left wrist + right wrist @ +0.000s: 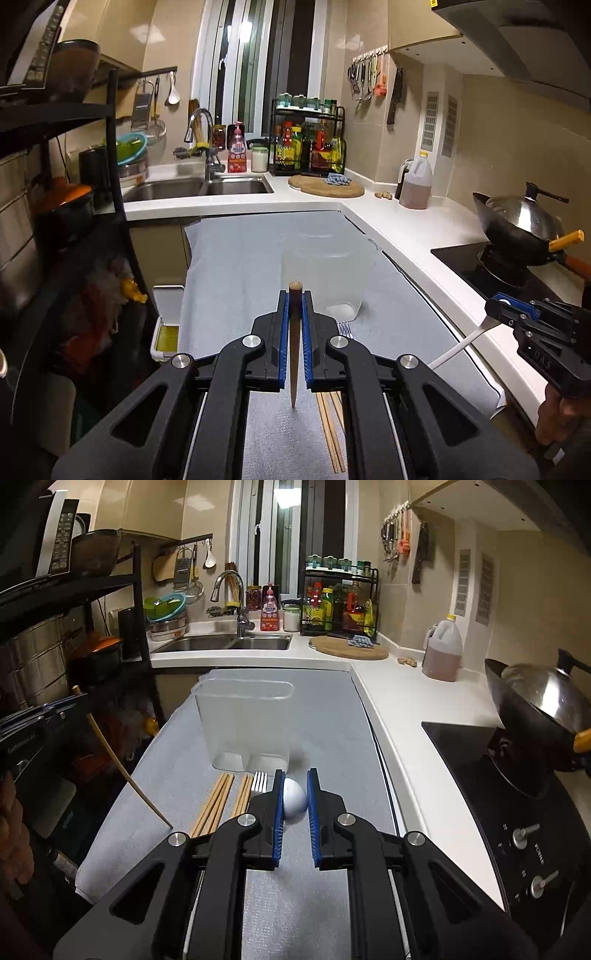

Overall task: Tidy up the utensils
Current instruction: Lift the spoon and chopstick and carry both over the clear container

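While your left gripper (294,306) pinches a single chopstick (294,354) upright above the grey mat (240,258), your right gripper (295,794) is clamped on a white spoon (294,800). Loose chopsticks (214,805) and a fork (259,781) lie on the mat just in front of the clear container (243,720).

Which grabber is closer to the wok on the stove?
Right. The right gripper, holding a white spoon, is beside the wok; the left gripper, holding a chopstick, is mid-mat.
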The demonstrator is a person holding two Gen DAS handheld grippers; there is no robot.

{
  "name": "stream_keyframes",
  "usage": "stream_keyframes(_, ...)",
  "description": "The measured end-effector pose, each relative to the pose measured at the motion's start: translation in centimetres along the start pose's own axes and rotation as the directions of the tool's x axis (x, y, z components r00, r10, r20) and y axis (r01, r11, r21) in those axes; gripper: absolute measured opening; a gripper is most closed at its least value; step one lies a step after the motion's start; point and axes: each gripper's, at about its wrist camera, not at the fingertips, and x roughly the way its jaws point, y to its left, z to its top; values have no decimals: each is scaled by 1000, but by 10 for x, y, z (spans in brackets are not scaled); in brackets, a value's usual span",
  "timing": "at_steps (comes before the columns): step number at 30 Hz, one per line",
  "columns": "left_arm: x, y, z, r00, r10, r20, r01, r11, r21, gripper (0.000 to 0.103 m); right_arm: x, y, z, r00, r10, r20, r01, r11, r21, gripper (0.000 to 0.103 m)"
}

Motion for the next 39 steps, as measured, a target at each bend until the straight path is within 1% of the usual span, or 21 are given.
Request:
stream_keyframes(5,8,0,20,999,-8,-42,8,1000,9,7,7,2,27,1000,21,-14,-21,1000,-22,12)
stream_keyframes(11,18,1,43,997,-12,-74,13,1000,10,7,18,0,57,999,43,-32,-44,999,-31,12)
stream_keyframes(14,23,2,60,996,-20,-86,21,1000,14,7,22,0,76,998,48,-29,-50,998,-43,12)
stream_keyframes(17,26,2,79,996,-23,-84,26,999,26,7,23,-3,101,998,55,-13,-56,997,-50,12)
stream_keyframes(22,24,6,129,998,-40,-55,42,999,30,7,18,-8,150,996,74,46,-72,996,-55,12)
stream_keyframes(26,17,6,165,999,-44,16,44,999,28,7,18,-8,186,992,73,106,-65,995,-70,12)
stream_keyframes(28,16,3,178,997,-48,55,46,999,27,7,26,-8,200,989,76,125,-69,996,-63,12)
stream_keyframes(30,23,0,187,995,-53,82,51,999,18,7,40,-6,207,989,73,131,-65,996,-60,12)
stream_keyframes(32,38,-2,189,994,-66,89,65,998,10,7,62,-3,206,990,80,116,-74,996,-56,12)
stream_keyframes(33,46,-2,188,995,-59,86,58,998,13,7,73,-1,203,991,85,105,-79,995,-56,12)
stream_keyframes(35,67,-4,182,996,-62,62,62,998,10,7,97,3,194,993,96,75,-92,994,-60,12)
stream_keyframes(39,118,-5,155,996,-74,-42,75,997,7,7,140,8,171,996,95,1,-94,994,-56,12)
